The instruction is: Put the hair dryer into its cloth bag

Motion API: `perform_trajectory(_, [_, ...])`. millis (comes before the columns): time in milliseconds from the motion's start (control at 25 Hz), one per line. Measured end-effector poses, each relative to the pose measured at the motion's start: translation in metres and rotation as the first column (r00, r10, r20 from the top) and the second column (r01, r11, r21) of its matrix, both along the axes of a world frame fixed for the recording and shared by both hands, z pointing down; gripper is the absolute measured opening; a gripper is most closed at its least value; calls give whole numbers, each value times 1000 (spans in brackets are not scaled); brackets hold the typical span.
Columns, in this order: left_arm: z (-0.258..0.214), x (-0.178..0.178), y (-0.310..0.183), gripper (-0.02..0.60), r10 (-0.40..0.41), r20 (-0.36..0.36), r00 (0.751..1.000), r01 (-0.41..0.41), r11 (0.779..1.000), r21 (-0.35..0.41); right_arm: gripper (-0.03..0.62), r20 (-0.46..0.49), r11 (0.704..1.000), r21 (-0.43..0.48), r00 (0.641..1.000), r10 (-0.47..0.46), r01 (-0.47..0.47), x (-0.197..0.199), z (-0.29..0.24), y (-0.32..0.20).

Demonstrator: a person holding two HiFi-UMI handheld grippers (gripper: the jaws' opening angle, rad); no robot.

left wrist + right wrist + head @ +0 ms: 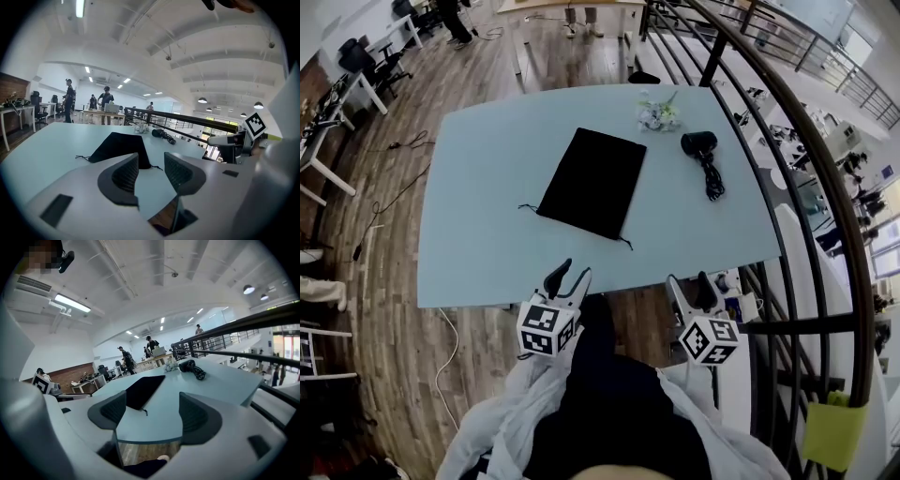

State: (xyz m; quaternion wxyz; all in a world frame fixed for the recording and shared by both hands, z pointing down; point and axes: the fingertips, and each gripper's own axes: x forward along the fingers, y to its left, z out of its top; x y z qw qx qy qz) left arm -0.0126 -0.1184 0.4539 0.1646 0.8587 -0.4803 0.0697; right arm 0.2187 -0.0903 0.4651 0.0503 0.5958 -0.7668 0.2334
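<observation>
A flat black cloth bag (592, 181) (117, 146) (144, 389) lies in the middle of the pale blue table (497, 159), its drawstring end toward me. The black hair dryer (700, 143) (159, 133) (189, 365) lies far right with its coiled cord (712, 178) beside it. My left gripper (568, 279) (151, 172) hovers at the table's near edge, open and empty. My right gripper (691, 289) (154, 414) hangs just off the near edge, to the right, also open and empty.
A small crumpled clear wrapper (658, 113) lies at the table's far side near the dryer. A curved black railing (806, 187) runs along the right. Desks, chairs and several people stand beyond the table's far end.
</observation>
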Motion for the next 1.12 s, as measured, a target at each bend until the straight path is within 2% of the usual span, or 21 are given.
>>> perform_trajectory(320, [3, 28, -33, 187, 48, -1, 999, -48, 999, 2, 354, -10, 1000, -15, 1000, 27, -27, 20, 9, -27])
perform_trajectory(560, [-6, 45, -74, 187, 42, -18, 999, -42, 999, 1, 357, -27, 1000, -24, 1000, 5, -6, 33, 5, -74])
perform_trajectory(1120, [-2, 86, -178, 187, 73, -1, 997, -73, 997, -40, 360, -66, 998, -61, 998, -3, -1, 77, 6, -180])
